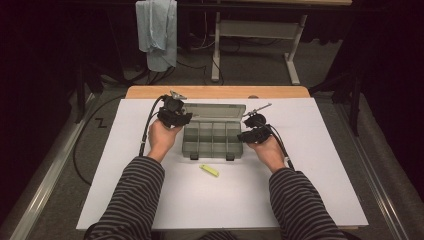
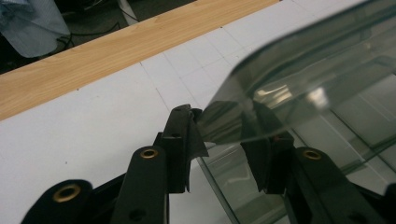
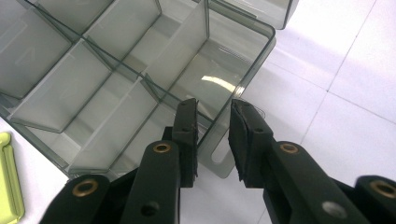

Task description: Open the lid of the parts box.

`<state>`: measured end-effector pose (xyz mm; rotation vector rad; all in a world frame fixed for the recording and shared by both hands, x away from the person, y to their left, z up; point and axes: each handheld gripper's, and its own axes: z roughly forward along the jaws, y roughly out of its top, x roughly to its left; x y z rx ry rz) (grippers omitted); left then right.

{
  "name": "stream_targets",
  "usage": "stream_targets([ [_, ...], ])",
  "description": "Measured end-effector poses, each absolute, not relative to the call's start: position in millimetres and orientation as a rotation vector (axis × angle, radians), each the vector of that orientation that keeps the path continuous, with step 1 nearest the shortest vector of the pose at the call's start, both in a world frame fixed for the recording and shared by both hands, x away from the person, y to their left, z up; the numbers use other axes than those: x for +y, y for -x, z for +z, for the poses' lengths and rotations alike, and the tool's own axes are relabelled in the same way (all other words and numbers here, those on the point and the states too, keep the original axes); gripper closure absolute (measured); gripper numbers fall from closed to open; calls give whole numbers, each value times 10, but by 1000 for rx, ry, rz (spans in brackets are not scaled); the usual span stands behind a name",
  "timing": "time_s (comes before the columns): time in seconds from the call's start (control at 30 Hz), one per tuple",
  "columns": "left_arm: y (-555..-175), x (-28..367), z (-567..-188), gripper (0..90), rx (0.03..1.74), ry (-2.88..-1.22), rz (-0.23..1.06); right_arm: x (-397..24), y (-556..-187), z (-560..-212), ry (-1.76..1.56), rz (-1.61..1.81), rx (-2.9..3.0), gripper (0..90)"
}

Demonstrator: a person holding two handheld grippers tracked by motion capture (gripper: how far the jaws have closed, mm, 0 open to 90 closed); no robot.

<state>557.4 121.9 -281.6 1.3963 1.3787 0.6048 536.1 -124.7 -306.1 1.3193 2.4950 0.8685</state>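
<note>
Two grippers work on one clear box (image 1: pixel 212 140), which sits near the middle of the white table, a bit toward the far edge. The box is long from left to right, and its lid (image 1: pixel 215 110) is swung open toward the far edge, where the wood strip shows. The left gripper (image 1: pixel 175 116) is at the far left corner of the box, right by the lid. In the left gripper view the lid's corner (image 2: pixel 233 123) lies between the jaws, with one black pad (image 2: pixel 184 135) at its edge, but it is hard to tell if the pads squeeze it yet. The right gripper (image 1: pixel 252 134) is at the right end of the box. In the right gripper view its jaws stand on both sides of the box's end wall (image 3: pixel 219 135), one inside and one outside, and they seem to clamp it to keep the box from sliding. A small yellow piece (image 1: pixel 209 170) lies on the table just in front of the box, toward the near edge, between the two striped sleeves. The lid is nearer the left hand, so the next move is likely that hand's: pulling the lid over toward the near edge.
</note>
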Motion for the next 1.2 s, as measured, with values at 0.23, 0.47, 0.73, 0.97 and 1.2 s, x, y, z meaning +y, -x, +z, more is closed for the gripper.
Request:
stream_targets([
  [0.23, -5663, 1182, -2869, 642, 1389, -1409, 645, -1249, -5363, -3063, -1316, 871, 2496, 747],
  [0.47, -5709, 1165, -2881, 643, 1392, -1424, 666, -1246, -5361, -3062, -1319, 868, 2494, 747],
  [0.73, -5779, 1155, -2944, 642, 1427, -1437, 661, -1246, -5361, -3062, -1319, 868, 2494, 746],
  [0.97, -5827, 1149, -3002, 640, 1448, -1444, 661, -1246, -5362, -3061, -1319, 868, 2496, 746],
  [1.2, -5866, 1134, -3052, 641, 1459, -1460, 680, -1245, -5365, -3060, -1319, 869, 2499, 746],
])
